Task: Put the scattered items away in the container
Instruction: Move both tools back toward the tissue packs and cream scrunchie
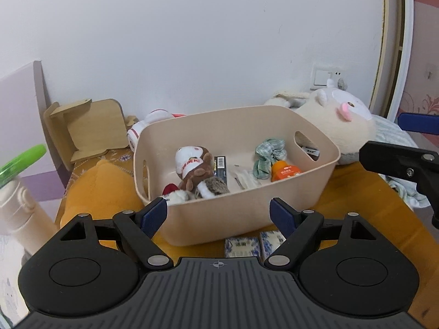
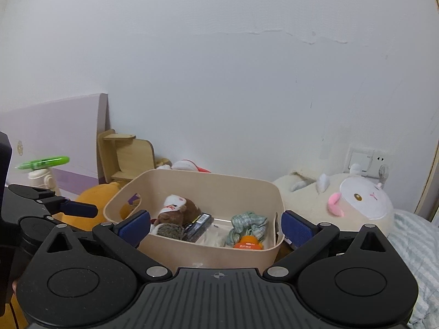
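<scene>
A beige plastic bin stands on the orange table. Inside lie a brown plush with a white cap, a grey hedgehog plush, a black box, a green checked scrunchie, an orange-capped bottle and a clear packet. Two tissue packs lie on the table in front of the bin. My left gripper is open and empty above them. My right gripper is open and empty, just before the bin.
A big white plush lies right of the bin, an orange plush left of it. A wooden stand and a white bottle with green lid stand at the left. A striped cloth lies at the right.
</scene>
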A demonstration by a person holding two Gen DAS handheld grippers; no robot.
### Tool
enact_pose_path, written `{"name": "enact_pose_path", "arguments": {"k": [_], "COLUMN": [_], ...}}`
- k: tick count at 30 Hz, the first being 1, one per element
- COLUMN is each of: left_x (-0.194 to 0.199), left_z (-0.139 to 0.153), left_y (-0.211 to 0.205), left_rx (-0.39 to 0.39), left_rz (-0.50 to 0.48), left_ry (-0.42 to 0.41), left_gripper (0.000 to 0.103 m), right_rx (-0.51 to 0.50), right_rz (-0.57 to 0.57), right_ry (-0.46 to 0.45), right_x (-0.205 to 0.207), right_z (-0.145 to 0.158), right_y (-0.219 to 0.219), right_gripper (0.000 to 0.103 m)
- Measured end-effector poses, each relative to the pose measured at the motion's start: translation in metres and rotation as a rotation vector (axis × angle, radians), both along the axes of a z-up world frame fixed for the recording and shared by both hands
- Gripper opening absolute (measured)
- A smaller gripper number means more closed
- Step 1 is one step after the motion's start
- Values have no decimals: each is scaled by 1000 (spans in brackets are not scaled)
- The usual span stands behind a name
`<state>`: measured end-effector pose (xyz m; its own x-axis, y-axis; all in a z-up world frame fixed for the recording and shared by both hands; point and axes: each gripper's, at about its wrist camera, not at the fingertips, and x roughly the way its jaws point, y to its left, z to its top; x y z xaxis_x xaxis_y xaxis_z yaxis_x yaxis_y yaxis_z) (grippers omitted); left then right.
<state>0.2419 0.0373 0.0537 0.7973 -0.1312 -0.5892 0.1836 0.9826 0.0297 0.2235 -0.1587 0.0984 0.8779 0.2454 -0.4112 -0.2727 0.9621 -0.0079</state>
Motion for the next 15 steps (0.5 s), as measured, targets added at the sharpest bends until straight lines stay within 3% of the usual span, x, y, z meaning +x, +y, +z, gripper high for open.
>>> {"name": "enact_pose_path", "arguments": {"k": [5,15], "left_x": [-25,-73], "left_z": [-2,-16], "left_y": [6,5], "left_rx": [-14,43], "left_rz": [2,-37], "left_ry": [7,41], "left_gripper": [84,84], "right_rx": [-16,-25], "right_rz": [-10,-9], "right_ry": [-12,38], "right_x": [-23,-58], "right_z": [-3,-26], "right_y": [0,-2], "right_gripper": [103,103]}}
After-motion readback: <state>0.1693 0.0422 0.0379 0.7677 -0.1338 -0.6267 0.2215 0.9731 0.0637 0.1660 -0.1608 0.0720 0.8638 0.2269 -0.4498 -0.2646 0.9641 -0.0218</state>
